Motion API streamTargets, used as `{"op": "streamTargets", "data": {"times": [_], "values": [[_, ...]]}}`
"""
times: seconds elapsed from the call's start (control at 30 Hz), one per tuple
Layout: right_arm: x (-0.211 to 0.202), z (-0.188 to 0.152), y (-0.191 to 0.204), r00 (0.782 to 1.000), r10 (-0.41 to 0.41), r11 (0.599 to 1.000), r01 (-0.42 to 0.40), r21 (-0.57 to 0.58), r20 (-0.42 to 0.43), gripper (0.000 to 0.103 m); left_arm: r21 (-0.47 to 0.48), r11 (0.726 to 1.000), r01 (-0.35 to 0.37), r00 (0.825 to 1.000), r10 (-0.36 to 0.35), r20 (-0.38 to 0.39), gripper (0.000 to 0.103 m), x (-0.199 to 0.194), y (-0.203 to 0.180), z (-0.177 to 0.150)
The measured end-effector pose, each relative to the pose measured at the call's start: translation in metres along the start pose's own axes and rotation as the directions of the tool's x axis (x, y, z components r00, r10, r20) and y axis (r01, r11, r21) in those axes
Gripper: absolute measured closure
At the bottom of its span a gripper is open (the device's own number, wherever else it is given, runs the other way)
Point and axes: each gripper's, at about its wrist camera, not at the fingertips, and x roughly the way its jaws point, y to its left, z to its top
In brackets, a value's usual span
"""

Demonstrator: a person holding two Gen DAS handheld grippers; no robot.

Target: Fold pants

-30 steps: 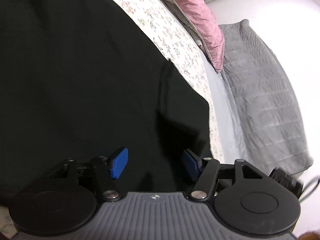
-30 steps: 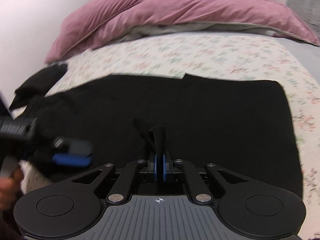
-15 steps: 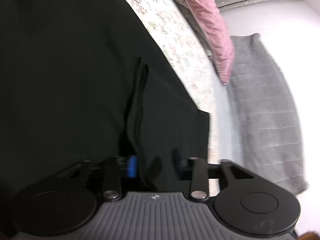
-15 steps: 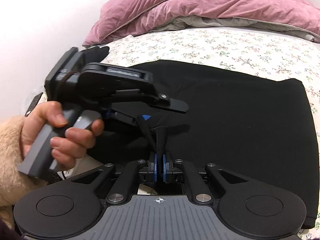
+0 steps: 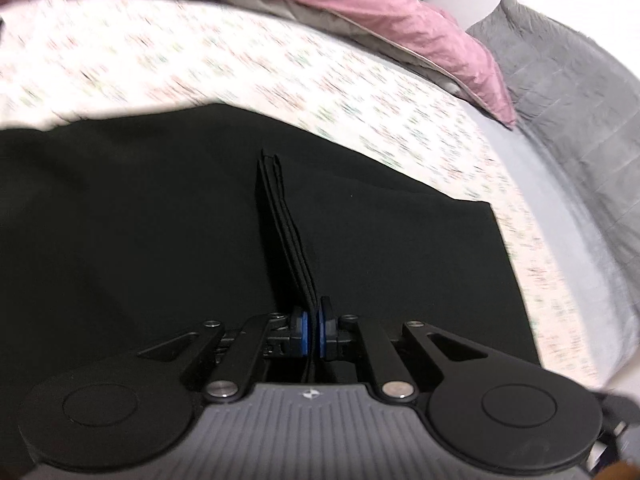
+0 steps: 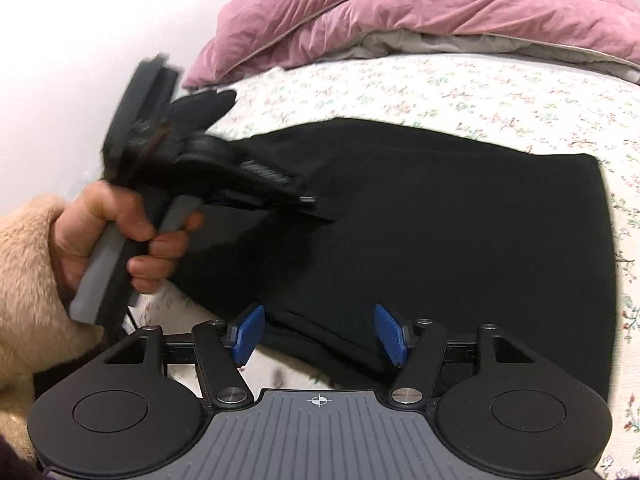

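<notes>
Black pants (image 5: 400, 264) lie spread on a floral bedsheet (image 5: 280, 72); they also show in the right wrist view (image 6: 460, 232). My left gripper (image 5: 312, 330) is shut on a raised fold of the pants' edge, whose layered hem stands up between the blue pads. In the right wrist view the left gripper (image 6: 316, 204) is held by a hand at the left, over the pants. My right gripper (image 6: 320, 334) is open, its blue pads (image 6: 248, 332) apart just above the near edge of the pants, holding nothing.
A pink duvet (image 6: 400, 12) lies bunched at the head of the bed. A grey quilted blanket (image 5: 568, 92) lies beside the bed on the right. A white wall (image 6: 80, 40) is on the left. The hand's beige fuzzy sleeve (image 6: 28, 280) is at the lower left.
My left gripper has closed on the pants' edge and lifted it. My right gripper has opened and let go of the fold it held.
</notes>
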Motion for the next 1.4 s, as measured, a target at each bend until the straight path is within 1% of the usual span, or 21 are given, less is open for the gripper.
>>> {"op": "streamTargets", "data": {"times": [0.1, 0.17, 0.23, 0.3, 0.37, 0.43, 0.5, 0.6, 0.63, 0.73, 0.83, 0.9, 1.0, 1.13, 1.2, 1.23, 1.3, 1.33, 1.37, 1.4], "values": [[0.001, 0.005, -0.011, 0.999, -0.04, 0.999, 0.04, 0.037, 0.007, 0.041, 0.039, 0.996, -0.076, 0.997, 0.075, 0.027, 0.069, -0.019, 0.025, 0.002], [0.004, 0.007, -0.018, 0.997, -0.07, 0.996, 0.07, 0.052, 0.01, 0.041, 0.06, 0.989, -0.134, 0.99, 0.132, 0.047, 0.069, -0.035, 0.045, -0.001], [0.01, 0.009, -0.026, 0.996, -0.094, 0.993, 0.093, 0.067, 0.01, 0.041, 0.062, 0.98, -0.187, 0.981, 0.183, 0.063, 0.069, -0.05, 0.064, -0.001], [0.015, 0.01, -0.031, 0.994, -0.11, 0.991, 0.109, 0.081, 0.004, 0.041, 0.048, 0.974, -0.223, 0.973, 0.219, 0.073, 0.069, -0.063, 0.082, -0.001], [0.021, 0.013, -0.032, 0.993, -0.12, 0.989, 0.119, 0.083, 0.002, 0.041, 0.022, 0.97, -0.243, 0.967, 0.241, 0.079, 0.069, -0.074, 0.096, 0.001], [0.027, 0.015, -0.031, 0.992, -0.123, 0.99, 0.123, 0.071, -0.002, 0.041, 0.001, 0.963, -0.268, 0.96, 0.267, 0.086, 0.069, -0.077, 0.099, 0.009], [0.031, 0.017, -0.027, 0.992, -0.123, 0.991, 0.123, 0.06, -0.006, 0.041, -0.013, 0.957, -0.291, 0.952, 0.291, 0.093, 0.069, -0.088, 0.112, 0.009], [0.041, 0.02, -0.02, 0.992, -0.126, 0.991, 0.127, 0.038, -0.015, 0.041, -0.039, 0.948, -0.316, 0.943, 0.319, 0.097, 0.069, -0.099, 0.118, 0.01], [0.045, 0.022, -0.017, 0.991, -0.129, 0.991, 0.13, 0.031, -0.018, 0.041, -0.05, 0.943, -0.33, 0.938, 0.334, 0.096, 0.069, -0.09, 0.111, 0.016], [0.052, 0.026, -0.011, 0.99, -0.139, 0.99, 0.139, 0.009, -0.029, 0.041, -0.063, 0.928, -0.368, 0.923, 0.373, 0.096, 0.069, -0.099, 0.122, 0.017], [0.059, 0.031, -0.006, 0.989, -0.143, 0.99, 0.143, -0.004, -0.037, 0.041, -0.069, 0.917, -0.392, 0.912, 0.398, 0.102, 0.069, -0.108, 0.135, 0.022], [0.062, 0.034, -0.002, 0.989, -0.143, 0.99, 0.142, -0.01, -0.04, 0.041, -0.071, 0.906, -0.416, 0.901, 0.422, 0.104, 0.07, -0.112, 0.142, 0.024], [0.064, 0.034, 0.001, 0.989, -0.143, 0.99, 0.142, -0.023, -0.044, 0.041, -0.081, 0.884, -0.461, 0.878, 0.468, 0.101, 0.07, -0.117, 0.155, 0.026], [0.07, 0.039, 0.005, 0.987, -0.155, 0.988, 0.153, -0.028, -0.051, 0.041, -0.125, 0.861, -0.493, 0.858, 0.505, 0.093, 0.07, -0.125, 0.177, 0.027], [0.073, 0.039, 0.005, 0.986, -0.159, 0.987, 0.158, -0.027, -0.056, 0.041, -0.145, 0.847, -0.512, 0.846, 0.526, 0.089, 0.07, -0.127, 0.185, 0.027], [0.074, 0.04, 0.005, 0.985, -0.161, 0.987, 0.16, -0.026, -0.059, 0.041, -0.153, 0.842, -0.517, 0.841, 0.533, 0.088, 0.07, -0.128, 0.189, 0.026], [0.075, 0.04, 0.005, 0.985, -0.16, 0.987, 0.159, -0.023, -0.063, 0.041, -0.174, 0.84, -0.514, 0.842, 0.533, 0.085, 0.069, -0.128, 0.197, 0.026], [0.075, 0.04, 0.006, 0.985, -0.159, 0.987, 0.157, -0.021, -0.065, 0.041, -0.192, 0.839, -0.509, 0.844, 0.531, 0.082, 0.068, -0.126, 0.202, 0.025], [0.076, 0.04, 0.006, 0.985, -0.158, 0.987, 0.157, -0.021, -0.067, 0.041, -0.204, 0.835, -0.511, 0.843, 0.533, 0.073, 0.064, -0.125, 0.205, 0.025], [0.076, 0.04, 0.006, 0.985, -0.158, 0.987, 0.157, -0.02, -0.069, 0.041, -0.218, 0.822, -0.526, 0.833, 0.55, 0.06, 0.056, -0.123, 0.208, 0.024]]}}
